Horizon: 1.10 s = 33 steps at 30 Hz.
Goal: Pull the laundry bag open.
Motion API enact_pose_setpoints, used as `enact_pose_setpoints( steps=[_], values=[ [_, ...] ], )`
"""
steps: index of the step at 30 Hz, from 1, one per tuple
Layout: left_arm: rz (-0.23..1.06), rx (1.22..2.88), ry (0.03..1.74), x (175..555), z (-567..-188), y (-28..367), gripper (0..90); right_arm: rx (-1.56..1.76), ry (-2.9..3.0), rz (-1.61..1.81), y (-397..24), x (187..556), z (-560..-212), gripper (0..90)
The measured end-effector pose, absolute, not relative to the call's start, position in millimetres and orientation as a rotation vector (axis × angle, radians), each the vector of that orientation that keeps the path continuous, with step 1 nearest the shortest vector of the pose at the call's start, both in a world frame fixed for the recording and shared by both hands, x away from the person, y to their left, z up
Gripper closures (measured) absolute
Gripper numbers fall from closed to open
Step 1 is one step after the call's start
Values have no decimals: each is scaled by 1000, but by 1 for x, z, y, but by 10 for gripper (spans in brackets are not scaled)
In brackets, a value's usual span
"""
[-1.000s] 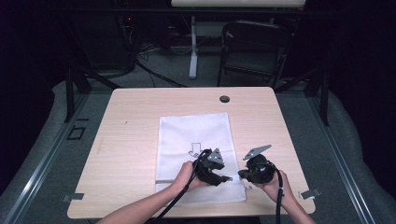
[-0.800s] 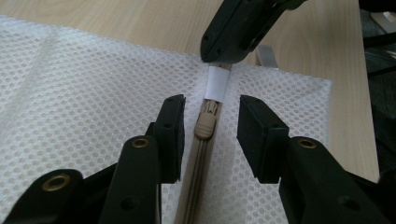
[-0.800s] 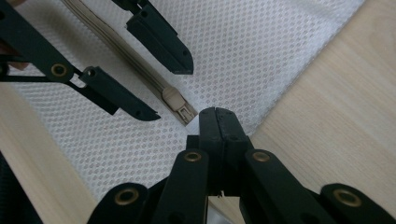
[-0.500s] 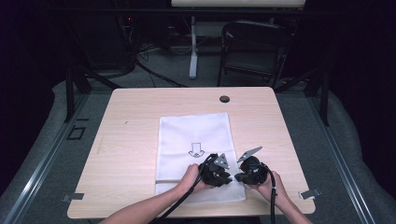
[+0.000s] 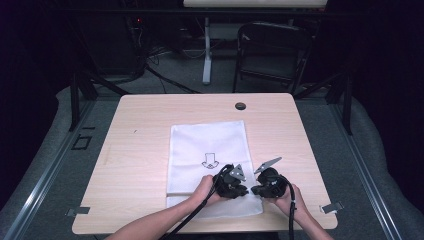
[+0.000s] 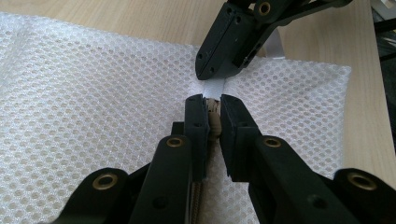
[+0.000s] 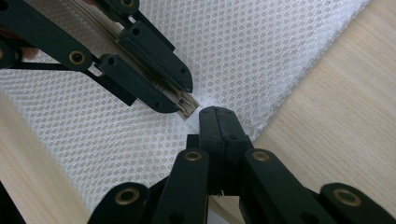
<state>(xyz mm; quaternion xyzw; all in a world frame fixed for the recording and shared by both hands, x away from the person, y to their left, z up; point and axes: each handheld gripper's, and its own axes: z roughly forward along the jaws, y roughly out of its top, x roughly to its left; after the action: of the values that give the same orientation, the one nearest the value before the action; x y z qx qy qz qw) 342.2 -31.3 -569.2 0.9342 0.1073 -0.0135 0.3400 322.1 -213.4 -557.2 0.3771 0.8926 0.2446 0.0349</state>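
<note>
A white mesh bag (image 5: 210, 145) with a printed arrow lies flat on the wooden table (image 5: 145, 125). At its near right corner my two grippers meet tip to tip. My left gripper (image 6: 213, 100) has just been closing and its pads now pinch the beige zipper pull (image 6: 214, 122). My right gripper (image 7: 215, 112) is shut on a small white tab (image 6: 214, 87) at the bag's edge, just ahead of the pull. In the high view the left gripper (image 5: 243, 189) and right gripper (image 5: 254, 190) sit side by side, each in a hand.
A black round grommet (image 5: 240, 106) sits near the table's far edge. A dark folding chair (image 5: 270, 50) and a white stand leg (image 5: 206, 50) are behind the table. Bare wood (image 7: 336, 107) runs right of the bag.
The two grippers have drawn closer together over the bag's near right corner. The left one shifted slightly right and toward the near edge.
</note>
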Motion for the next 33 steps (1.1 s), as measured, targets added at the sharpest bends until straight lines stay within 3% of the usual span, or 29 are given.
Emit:
enact_pose_setpoints(
  steps=[33],
  values=[
    [-38,2459,267,344,-565,-27,818,1235,2737,797,-213,322,-558,900]
  ],
)
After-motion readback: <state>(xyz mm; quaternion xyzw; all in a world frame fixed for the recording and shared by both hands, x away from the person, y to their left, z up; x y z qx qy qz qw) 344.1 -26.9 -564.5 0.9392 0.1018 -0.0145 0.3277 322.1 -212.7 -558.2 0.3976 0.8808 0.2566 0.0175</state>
